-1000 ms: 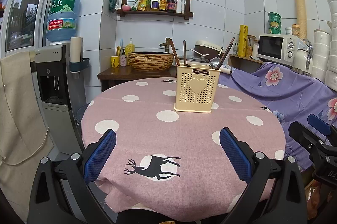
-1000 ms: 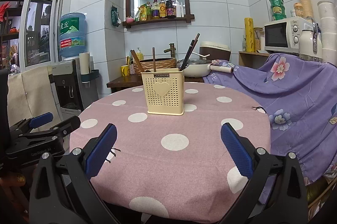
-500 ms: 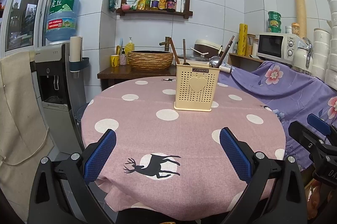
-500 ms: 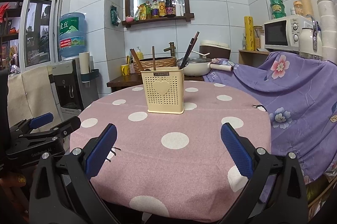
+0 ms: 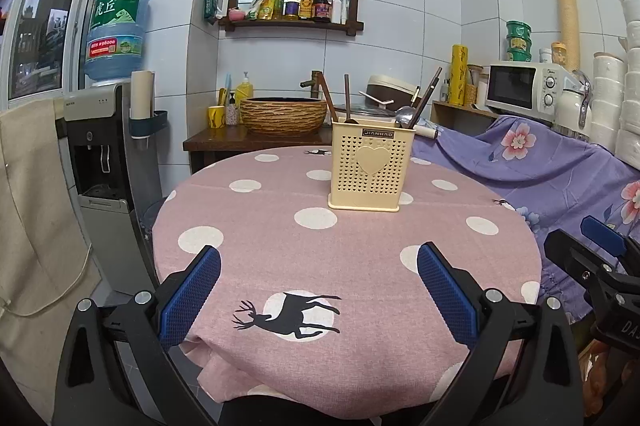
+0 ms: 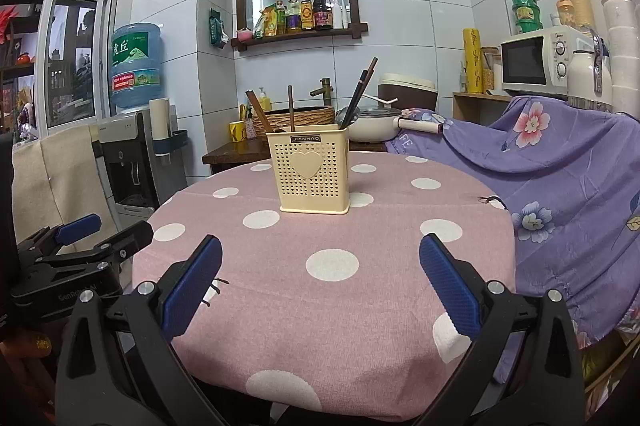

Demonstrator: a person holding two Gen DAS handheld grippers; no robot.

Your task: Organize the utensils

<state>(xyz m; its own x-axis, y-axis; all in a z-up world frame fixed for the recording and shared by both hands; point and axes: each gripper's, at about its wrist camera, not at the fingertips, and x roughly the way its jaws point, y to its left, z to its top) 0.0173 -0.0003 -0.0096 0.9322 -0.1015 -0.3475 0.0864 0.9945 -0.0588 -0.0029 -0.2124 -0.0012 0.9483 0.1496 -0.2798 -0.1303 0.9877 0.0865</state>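
From the left wrist view, the cream utensil holder [image 5: 367, 165] carries a small dark plate that reads JIANHAO, above a raised heart. It stands upright past the middle of the round table [image 5: 280, 250], on a pink cloth with white dots and a black deer. The left gripper [image 5: 318, 292] is spread wide over the near edge of the table, its blue pads holding and touching nothing. In the holder lean dark chopsticks [image 5: 426, 98], brown wooden handles and a metal ladle [image 5: 405, 114] (only its bowl shows).

From the right wrist view, the same JIANHAO plate is readable on the holder [image 6: 313, 173]. The right gripper [image 6: 320, 288] is also wide apart and empty, well short of the holder. At the left, the other tool's body shows the letters "GenRobo", partly cut.
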